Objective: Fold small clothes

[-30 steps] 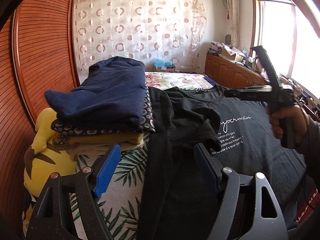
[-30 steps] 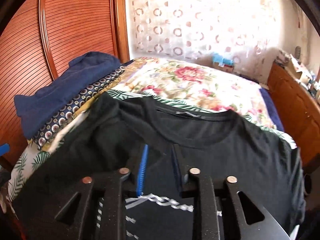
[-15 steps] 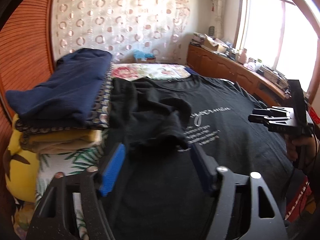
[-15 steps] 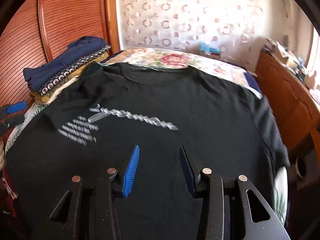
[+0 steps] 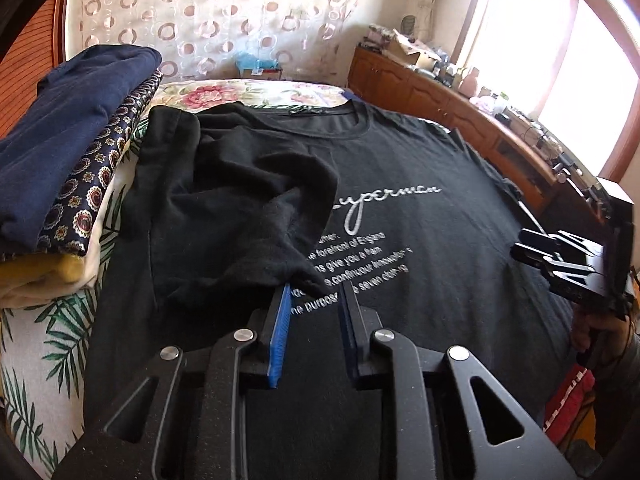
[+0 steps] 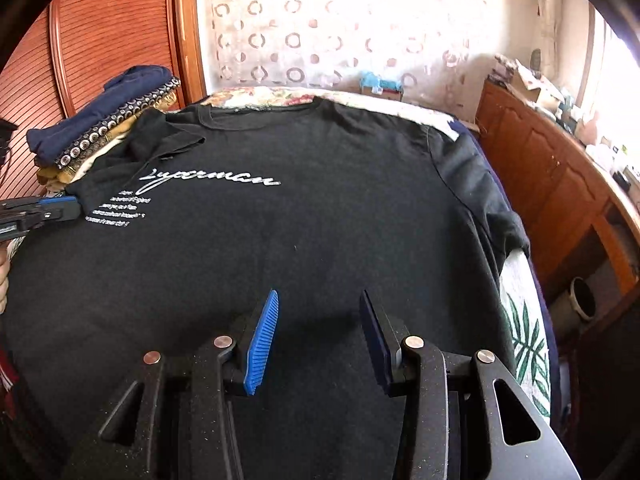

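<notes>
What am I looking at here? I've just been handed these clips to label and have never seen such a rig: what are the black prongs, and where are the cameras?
No robot here: a person holds a two-finger gripper in each hand, and a fisheye camera on each looks along its fingers. One view belongs to the left gripper, the other to the right gripper. A black T-shirt lies spread on the bed, one sleeve folded inward; a stack of folded clothes sits beside it. The left gripper's fingers are narrowed around that sleeve's tip; whether they pinch it is unclear. The right gripper is open above the shirt, holding nothing.
</notes>
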`<state>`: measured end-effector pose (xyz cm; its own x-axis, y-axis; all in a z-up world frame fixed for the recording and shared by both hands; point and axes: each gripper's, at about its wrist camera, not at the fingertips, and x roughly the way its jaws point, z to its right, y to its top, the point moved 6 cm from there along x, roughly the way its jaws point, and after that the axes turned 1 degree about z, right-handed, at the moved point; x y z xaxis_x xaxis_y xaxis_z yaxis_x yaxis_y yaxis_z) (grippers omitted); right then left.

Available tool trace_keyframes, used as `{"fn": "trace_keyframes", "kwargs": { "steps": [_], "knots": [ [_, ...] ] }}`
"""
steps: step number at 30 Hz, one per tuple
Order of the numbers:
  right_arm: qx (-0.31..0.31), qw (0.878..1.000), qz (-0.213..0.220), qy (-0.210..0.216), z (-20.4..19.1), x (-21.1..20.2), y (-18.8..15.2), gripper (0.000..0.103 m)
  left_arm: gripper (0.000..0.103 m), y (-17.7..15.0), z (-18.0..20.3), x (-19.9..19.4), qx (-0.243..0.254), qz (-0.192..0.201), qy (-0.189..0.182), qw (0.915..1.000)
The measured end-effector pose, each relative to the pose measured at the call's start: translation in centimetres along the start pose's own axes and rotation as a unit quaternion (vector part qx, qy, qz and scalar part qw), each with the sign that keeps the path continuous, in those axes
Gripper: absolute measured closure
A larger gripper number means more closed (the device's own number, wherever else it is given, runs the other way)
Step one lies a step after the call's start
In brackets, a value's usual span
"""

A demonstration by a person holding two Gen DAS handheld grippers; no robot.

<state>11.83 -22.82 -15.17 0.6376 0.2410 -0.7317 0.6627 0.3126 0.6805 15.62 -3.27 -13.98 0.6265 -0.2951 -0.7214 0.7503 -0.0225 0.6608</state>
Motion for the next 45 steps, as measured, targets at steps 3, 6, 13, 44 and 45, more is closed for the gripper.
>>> {"fn": "trace_keyframes", "kwargs": {
  "steps": [3, 6, 13, 44, 45],
  "knots": [
    [-0.006, 1.000, 0.003, -0.010, 0.3, 0.2, -0.2, 0.059, 0.078, 0.2, -0.4, 0.6, -0.005, -0.004, 0.013, 0.9999],
    [-0.016, 1.000, 0.011, -0.018, 0.1, 0.1, -0.3, 0.059, 0.083, 0.3, -0.6, 0.6, -0.009, -0.002, 0.013, 0.9999],
    [-0.001, 1.000, 0.015, -0.016, 0.7, -0.5, -0.5, 0.059, 0.096, 0.7, 0.3, -1.5, -0.035, 0.013, -0.037, 0.9986],
    [-0.008, 1.000, -0.007, -0.007, 1.3, -0.4, -0.6, 0.059, 0.022, 1.6, -1.3, 0.1, 0.036, 0.007, 0.075, 0.9965],
    [-0.007, 1.000, -0.007, -0.007, 1.3, -0.4, -0.6, 0.059, 0.022, 1.6, -1.5, 0.6, 0.035, 0.003, 0.076, 0.9965]
  ]
}}
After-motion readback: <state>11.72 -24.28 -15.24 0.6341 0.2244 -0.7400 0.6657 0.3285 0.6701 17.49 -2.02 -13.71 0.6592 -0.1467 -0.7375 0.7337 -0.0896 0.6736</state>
